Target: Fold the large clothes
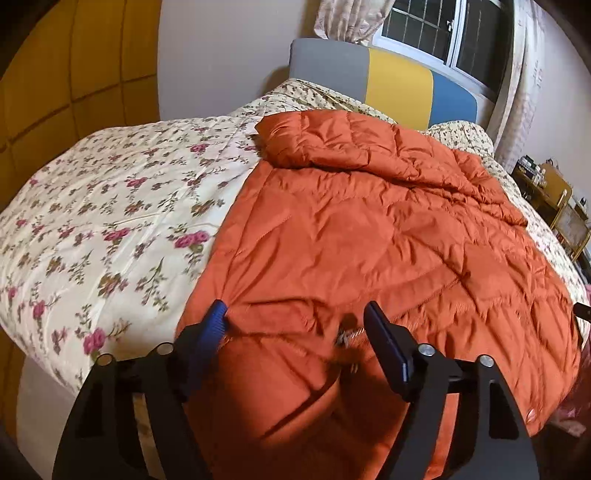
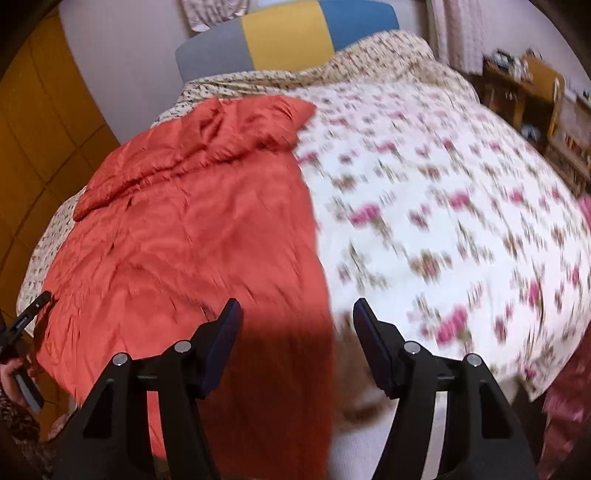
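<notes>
A large orange quilted puffer coat [image 1: 369, 240] lies spread on the floral bedspread [image 1: 92, 221], its hood end toward the headboard and its hem hanging over the near bed edge. My left gripper [image 1: 295, 314] is open just above the coat's near left part, by a zipper pull [image 1: 345, 336]. In the right wrist view the coat [image 2: 184, 240] fills the left half. My right gripper [image 2: 295, 312] is open above the coat's right edge, where it meets the bedspread [image 2: 443, 221]. The left gripper's tip [image 2: 26, 317] shows at the far left.
A grey, yellow and blue headboard [image 1: 399, 81] stands at the far end under a window [image 1: 443, 33]. Yellow wardrobe panels [image 1: 55, 92] are on the left. A wooden shelf with clutter [image 2: 524, 96] stands on the right of the bed.
</notes>
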`<control>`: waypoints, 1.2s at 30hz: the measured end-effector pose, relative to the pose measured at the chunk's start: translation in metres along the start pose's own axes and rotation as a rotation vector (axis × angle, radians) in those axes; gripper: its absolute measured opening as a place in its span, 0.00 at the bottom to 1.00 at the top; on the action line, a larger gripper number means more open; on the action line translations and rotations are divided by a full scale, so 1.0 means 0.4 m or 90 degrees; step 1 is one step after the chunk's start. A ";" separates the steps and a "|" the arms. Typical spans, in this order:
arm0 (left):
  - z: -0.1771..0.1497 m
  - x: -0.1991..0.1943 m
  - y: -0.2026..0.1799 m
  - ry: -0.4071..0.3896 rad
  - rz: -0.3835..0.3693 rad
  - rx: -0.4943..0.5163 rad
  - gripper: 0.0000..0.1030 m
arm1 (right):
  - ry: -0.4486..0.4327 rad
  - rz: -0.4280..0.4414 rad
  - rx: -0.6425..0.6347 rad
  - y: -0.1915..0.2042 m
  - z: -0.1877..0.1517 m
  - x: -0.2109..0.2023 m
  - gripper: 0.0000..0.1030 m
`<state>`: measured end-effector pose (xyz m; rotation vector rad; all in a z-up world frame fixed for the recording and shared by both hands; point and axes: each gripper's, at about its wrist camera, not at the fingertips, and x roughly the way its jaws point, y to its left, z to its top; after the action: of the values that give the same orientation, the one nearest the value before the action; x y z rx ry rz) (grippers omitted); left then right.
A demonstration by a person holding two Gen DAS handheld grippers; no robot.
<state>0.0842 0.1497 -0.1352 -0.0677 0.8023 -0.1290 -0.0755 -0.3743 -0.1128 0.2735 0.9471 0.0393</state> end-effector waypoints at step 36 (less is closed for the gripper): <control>-0.104 -0.287 0.005 0.024 -0.230 -0.080 0.16 | -0.038 0.378 -0.022 0.006 -0.086 -0.206 0.09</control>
<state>-0.0246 0.1675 -0.0828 -0.3300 0.8301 -0.4220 -0.1515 -0.3773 -0.0656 0.5133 0.7784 0.5883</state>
